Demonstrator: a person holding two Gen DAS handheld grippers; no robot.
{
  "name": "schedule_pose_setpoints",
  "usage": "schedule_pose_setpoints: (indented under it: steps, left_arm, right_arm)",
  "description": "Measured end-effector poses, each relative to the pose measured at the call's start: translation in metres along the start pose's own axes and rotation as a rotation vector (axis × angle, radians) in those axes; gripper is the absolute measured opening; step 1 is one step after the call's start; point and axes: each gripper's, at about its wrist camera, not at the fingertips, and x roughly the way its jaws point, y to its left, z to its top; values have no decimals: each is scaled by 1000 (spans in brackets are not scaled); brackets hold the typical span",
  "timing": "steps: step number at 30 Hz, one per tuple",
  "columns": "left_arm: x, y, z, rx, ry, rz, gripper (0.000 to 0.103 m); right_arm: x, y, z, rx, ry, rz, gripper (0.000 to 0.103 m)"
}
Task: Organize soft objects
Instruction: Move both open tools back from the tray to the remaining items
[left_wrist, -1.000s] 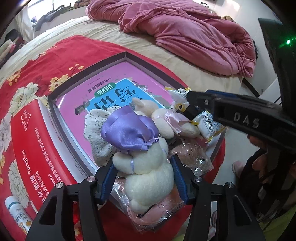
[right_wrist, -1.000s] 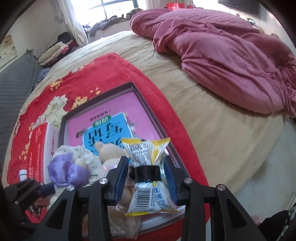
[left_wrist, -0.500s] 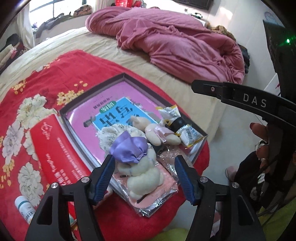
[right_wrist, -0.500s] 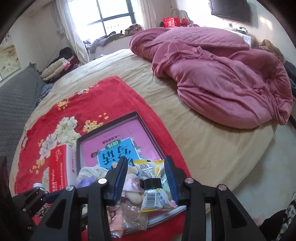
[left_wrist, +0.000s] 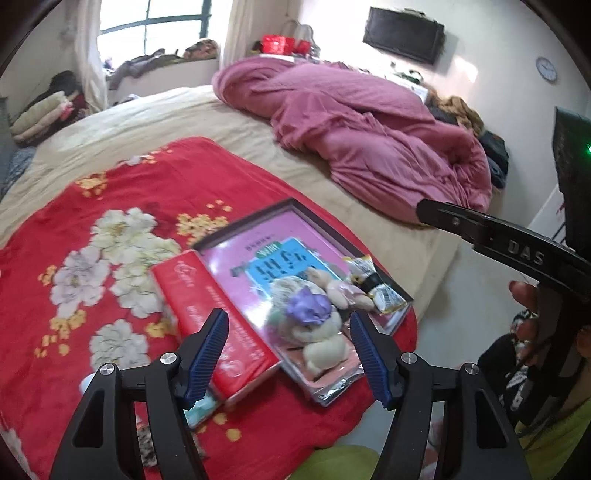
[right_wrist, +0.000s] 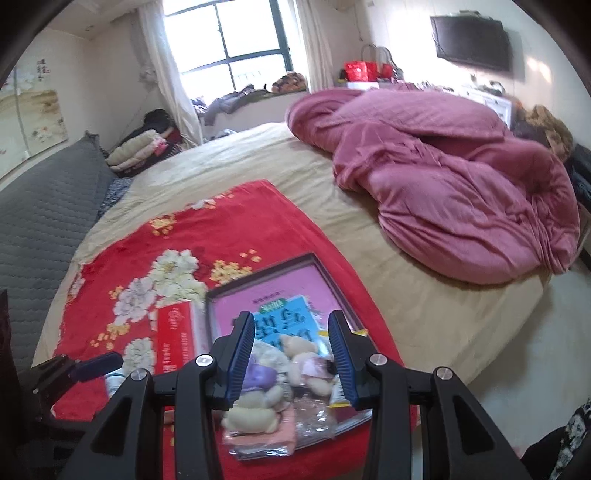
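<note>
A cream plush toy with a purple bow (left_wrist: 314, 325) lies on the near end of a shallow box lid with a pink and blue cover (left_wrist: 280, 254); it also shows in the right wrist view (right_wrist: 258, 391). A smaller plush with a pink bow (left_wrist: 341, 291) and a yellow snack packet (left_wrist: 376, 290) lie beside it. My left gripper (left_wrist: 288, 354) is open and empty, held back above the toys. My right gripper (right_wrist: 291, 354) is open and empty, above the same pile.
A red carton (left_wrist: 218, 325) lies left of the lid on a red flowered blanket (left_wrist: 110, 229). A crumpled pink duvet (left_wrist: 369, 140) covers the far right of the bed. A small bottle (right_wrist: 114, 380) lies by the carton. The bed edge and floor (right_wrist: 517, 332) are to the right.
Both grippers let go and pulled back and up from the lid. The plush toy and the snack packet now lie on the lid, smaller in view.
</note>
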Motion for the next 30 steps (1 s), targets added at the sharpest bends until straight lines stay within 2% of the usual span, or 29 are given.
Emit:
schedule_pose_setpoints:
  steps: [6, 11, 21, 30]
  left_arm:
    - [-37, 26, -12, -27, -42, 40, 73]
    - [-65, 47, -26, -57, -71, 54, 74]
    - [-111, 108, -67, -164, -95, 121, 75]
    - [-120, 153, -111, -239, -50, 180, 75]
  right_arm:
    - [-33, 37, -2, -43, -46, 57, 42]
    - [-47, 67, -14, -76, -50, 106, 45]
    - [-49, 122, -50, -147, -27, 124, 46]
    - [-41, 163, -80, -208, 9, 171, 47]
